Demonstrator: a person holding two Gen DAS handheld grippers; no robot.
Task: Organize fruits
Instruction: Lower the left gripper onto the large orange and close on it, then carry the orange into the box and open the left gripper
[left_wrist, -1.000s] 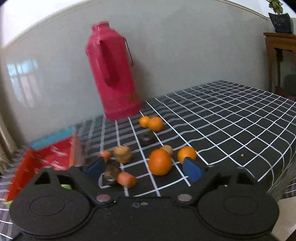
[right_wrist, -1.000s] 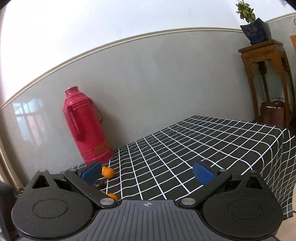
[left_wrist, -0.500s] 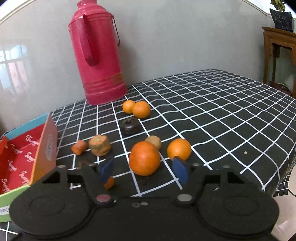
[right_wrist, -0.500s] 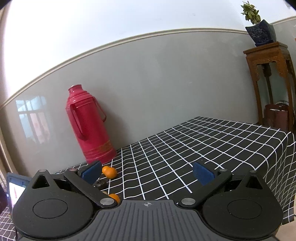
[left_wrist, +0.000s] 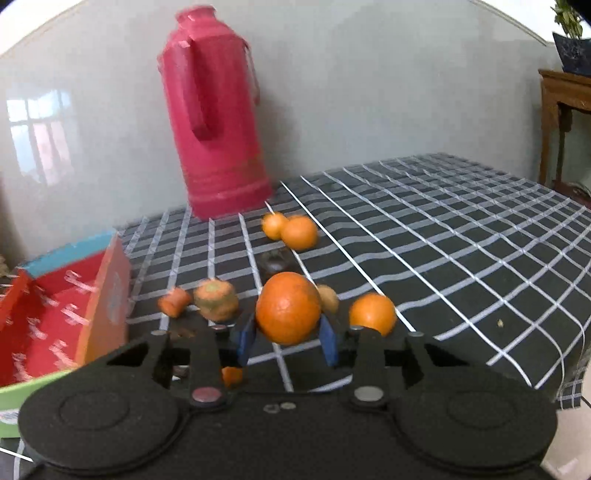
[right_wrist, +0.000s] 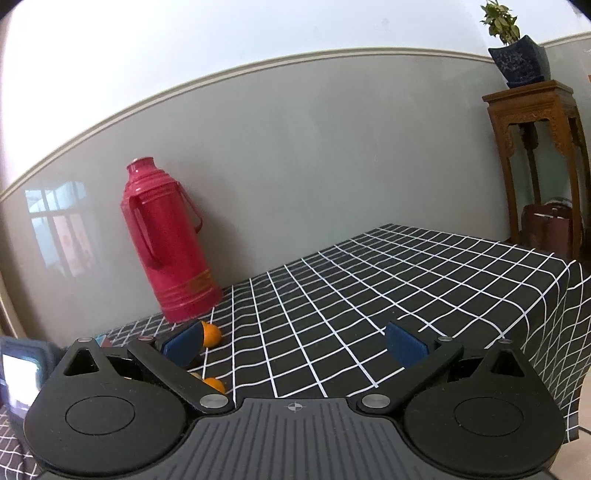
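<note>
A large orange (left_wrist: 288, 306) sits between the blue pads of my left gripper (left_wrist: 287, 341). The jaws are closing and both pads touch its sides. Around it on the black checked tablecloth (left_wrist: 443, 236) lie a smaller orange (left_wrist: 372, 314), a tan fruit (left_wrist: 328, 298), a brown-green fruit (left_wrist: 216, 300), a small orange piece (left_wrist: 174, 302), a dark fruit (left_wrist: 275, 260) and two little oranges (left_wrist: 299, 232). My right gripper (right_wrist: 295, 345) stands open over the cloth with nothing between its fingers. Two small oranges (right_wrist: 211, 334) peek out by its left finger.
An open red box (left_wrist: 55, 317) with a green and blue rim stands at the left. A tall red thermos (left_wrist: 218, 122) stands against the grey wall. A wooden stand (right_wrist: 535, 155) with a potted plant is beyond the table's right edge.
The left gripper's jaws have narrowed from wide apart to touching the large orange's sides, and the gripper has come closer to it. The right gripper has stayed open and nearly still.
</note>
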